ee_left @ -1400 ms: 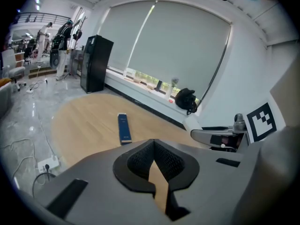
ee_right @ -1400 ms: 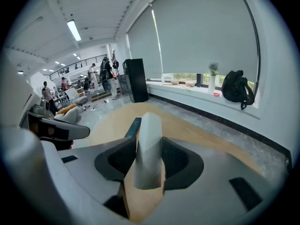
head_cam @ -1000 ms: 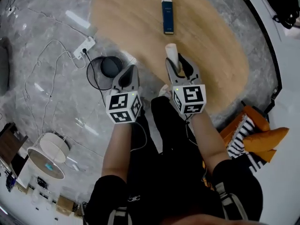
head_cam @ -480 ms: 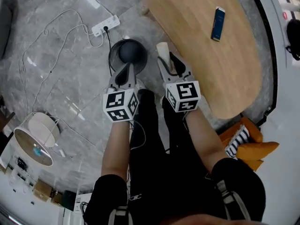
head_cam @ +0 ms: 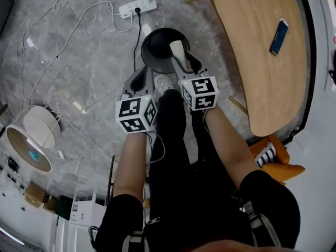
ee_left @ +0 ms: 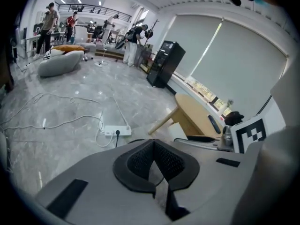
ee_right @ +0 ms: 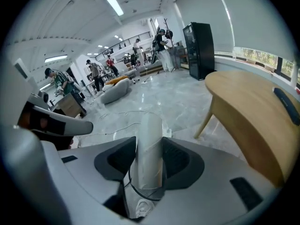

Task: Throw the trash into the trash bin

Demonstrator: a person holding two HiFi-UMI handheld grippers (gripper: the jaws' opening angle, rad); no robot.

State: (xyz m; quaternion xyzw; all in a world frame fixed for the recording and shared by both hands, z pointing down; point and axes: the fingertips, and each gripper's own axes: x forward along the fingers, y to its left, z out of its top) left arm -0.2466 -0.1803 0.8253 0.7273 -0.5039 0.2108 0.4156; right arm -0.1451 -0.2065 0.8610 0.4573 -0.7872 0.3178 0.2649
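A round black trash bin [head_cam: 157,42] stands on the grey marble floor just ahead of both grippers. My right gripper [head_cam: 183,63] is shut on a white paper tube [head_cam: 177,51], whose tip hangs over the bin's right part. In the right gripper view the tube [ee_right: 150,144] stands upright between the two pads of the right gripper [ee_right: 149,165]. My left gripper [head_cam: 143,79] sits at the bin's near left rim. Its pads meet at the tips with nothing between them, as the left gripper view shows at the left gripper [ee_left: 154,156].
A wooden table [head_cam: 262,72] stands to the right with a dark blue flat item [head_cam: 279,37] on it. A white power strip [head_cam: 138,7] and cables lie beyond the bin. A white fan [head_cam: 31,140] is at the left, an orange cushion [head_cam: 275,161] at the right.
Both grippers have swung away from the table to the bin and come lower. The tube, still held, now hangs over the bin. The table has slid off to the right of the view.
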